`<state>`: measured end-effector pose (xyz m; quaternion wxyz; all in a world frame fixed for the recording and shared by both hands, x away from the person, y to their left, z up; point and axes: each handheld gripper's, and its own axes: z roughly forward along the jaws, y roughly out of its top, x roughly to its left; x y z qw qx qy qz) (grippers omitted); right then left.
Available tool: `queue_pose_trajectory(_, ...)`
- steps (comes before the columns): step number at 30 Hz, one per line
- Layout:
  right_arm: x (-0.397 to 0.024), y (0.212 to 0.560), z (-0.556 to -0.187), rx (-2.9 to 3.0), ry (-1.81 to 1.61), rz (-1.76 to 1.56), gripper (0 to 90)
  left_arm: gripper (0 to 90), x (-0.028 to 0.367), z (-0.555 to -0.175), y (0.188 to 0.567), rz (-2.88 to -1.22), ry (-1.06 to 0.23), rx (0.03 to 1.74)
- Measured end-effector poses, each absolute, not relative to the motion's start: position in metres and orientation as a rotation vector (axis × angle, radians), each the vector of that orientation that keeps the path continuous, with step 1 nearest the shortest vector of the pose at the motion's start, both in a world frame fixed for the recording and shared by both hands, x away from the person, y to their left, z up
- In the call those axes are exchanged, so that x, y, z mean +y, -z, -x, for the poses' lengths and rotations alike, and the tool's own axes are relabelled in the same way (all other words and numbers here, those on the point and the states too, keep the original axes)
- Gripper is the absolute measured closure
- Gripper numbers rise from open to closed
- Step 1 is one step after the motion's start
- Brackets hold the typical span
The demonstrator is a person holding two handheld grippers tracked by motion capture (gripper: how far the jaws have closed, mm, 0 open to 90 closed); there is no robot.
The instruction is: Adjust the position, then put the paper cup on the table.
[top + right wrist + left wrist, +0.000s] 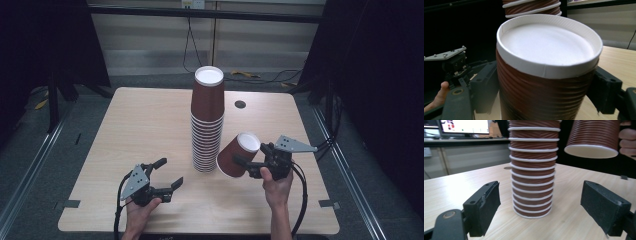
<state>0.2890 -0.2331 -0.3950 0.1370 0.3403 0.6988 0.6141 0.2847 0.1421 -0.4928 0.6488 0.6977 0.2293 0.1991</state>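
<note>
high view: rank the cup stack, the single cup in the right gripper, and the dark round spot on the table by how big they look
1. cup stack, by far the tallest.
2. single cup, tilted and clamped in the right gripper.
3. dark round spot on the table, smallest; it lies farther from the camera, which shrinks it a little.
</note>
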Motion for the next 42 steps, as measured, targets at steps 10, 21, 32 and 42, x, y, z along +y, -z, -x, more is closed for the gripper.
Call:
queue_pose_trajectory(10,-0.22,0.407,-0.289,2.078,-1.791,-0.968,21.2,15.8,0.128,-0.283,0.483,-1.605,-0.395,0.449)
queue_pose_trajectory(21,-0.209,0.413,-0.289,2.115,-1.827,-0.936,21.3,15.8,0.115,-0.284,0.476,-1.647,-0.325,0.375)
queue_pose_trajectory(32,-0.2,0.418,-0.286,2.163,-1.836,-0.887,21.6,15.6,0.1,-0.283,0.475,-1.656,-0.251,0.311)
queue_pose_trajectory(42,-0.192,0.423,-0.284,2.197,-1.864,-0.853,21.8,15.4,0.086,-0.281,0.476,-1.671,-0.223,0.269)
